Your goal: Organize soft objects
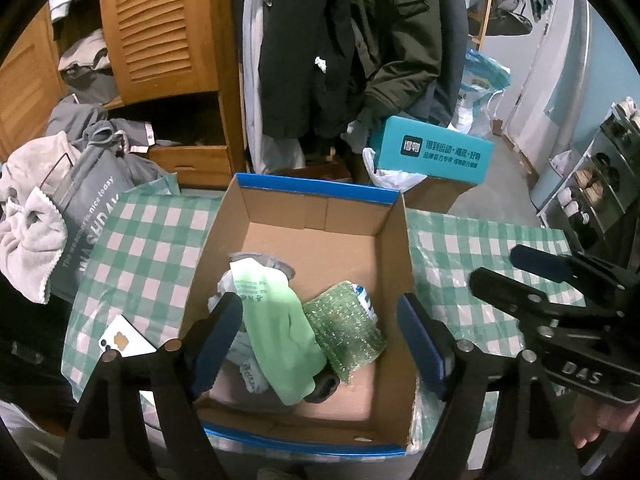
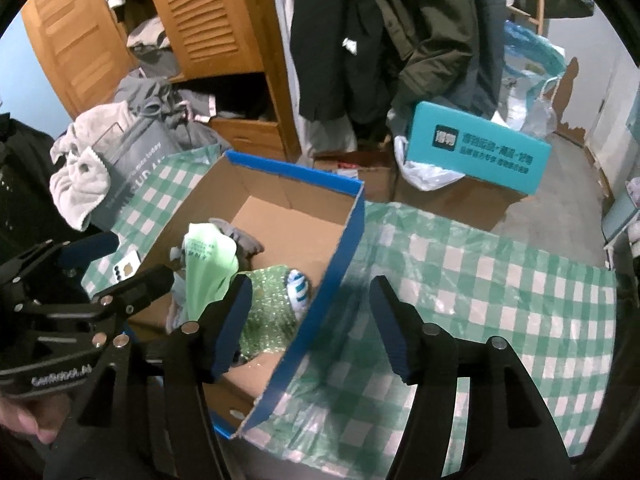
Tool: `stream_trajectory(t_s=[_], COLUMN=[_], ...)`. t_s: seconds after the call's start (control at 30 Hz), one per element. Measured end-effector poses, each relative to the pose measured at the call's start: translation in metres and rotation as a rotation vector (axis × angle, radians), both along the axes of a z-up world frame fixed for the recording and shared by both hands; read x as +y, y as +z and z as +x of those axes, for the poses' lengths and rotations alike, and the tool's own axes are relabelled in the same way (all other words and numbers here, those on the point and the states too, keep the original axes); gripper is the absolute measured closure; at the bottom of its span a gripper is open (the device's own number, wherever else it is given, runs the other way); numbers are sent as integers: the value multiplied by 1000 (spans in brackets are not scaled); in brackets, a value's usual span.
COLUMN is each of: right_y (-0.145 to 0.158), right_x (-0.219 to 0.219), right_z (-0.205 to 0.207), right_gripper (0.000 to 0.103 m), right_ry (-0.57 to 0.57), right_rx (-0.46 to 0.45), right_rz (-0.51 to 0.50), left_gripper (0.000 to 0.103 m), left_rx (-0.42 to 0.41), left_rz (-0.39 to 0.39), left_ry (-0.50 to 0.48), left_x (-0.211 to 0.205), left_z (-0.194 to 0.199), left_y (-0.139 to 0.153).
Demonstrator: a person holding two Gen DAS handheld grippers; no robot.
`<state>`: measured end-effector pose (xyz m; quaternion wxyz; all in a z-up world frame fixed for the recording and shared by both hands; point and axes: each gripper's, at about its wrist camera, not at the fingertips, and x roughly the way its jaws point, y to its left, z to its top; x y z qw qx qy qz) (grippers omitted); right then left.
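An open cardboard box (image 1: 316, 189) with a blue rim stands on a green-checked cloth (image 1: 480, 280). In it lie a pale green bag (image 1: 276, 320), a glittery green sheet (image 1: 344, 328), a white-and-blue sock (image 1: 366, 300) and a grey piece (image 1: 272, 262). My left gripper (image 1: 318, 298) hovers open above these, holding nothing. My right gripper (image 2: 311, 280) is open and empty over the box's right wall (image 2: 340, 248), with the glittery sheet (image 2: 268, 312) and sock (image 2: 298, 288) just left of it. Each gripper shows in the other's view: right (image 1: 496, 264), left (image 2: 140, 256).
A white phone (image 1: 124, 340) lies on the cloth left of the box. A grey laundry bag (image 1: 88, 216) and pale towel (image 1: 28, 224) sit further left. Behind are a wooden wardrobe (image 1: 160, 32), hanging coats (image 1: 320, 60), a teal box (image 1: 436, 152) and a shoe rack (image 1: 600, 176).
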<state>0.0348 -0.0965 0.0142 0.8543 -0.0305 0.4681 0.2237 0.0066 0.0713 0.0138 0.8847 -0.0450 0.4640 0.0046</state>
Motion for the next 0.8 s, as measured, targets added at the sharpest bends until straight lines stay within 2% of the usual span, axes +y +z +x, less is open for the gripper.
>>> stream_trajectory(t_s=[0.23, 0.53, 0.8], right_y=[10, 12, 10], right_x=[-17, -35, -45], right_z=[-7, -6, -5], right_gripper=[40, 39, 39], right_ry=[-21, -54, -76], right_rx=[-43, -50, -42], right_rz=[-16, -17, -16], left_gripper=[22, 22, 22], left_rx=[-6, -55, -49], left_rz=[29, 91, 72], left_ry=[-1, -69, -81], left_x=[-9, -36, -41], left_z=[3, 1, 2], left_y=[2, 9, 7])
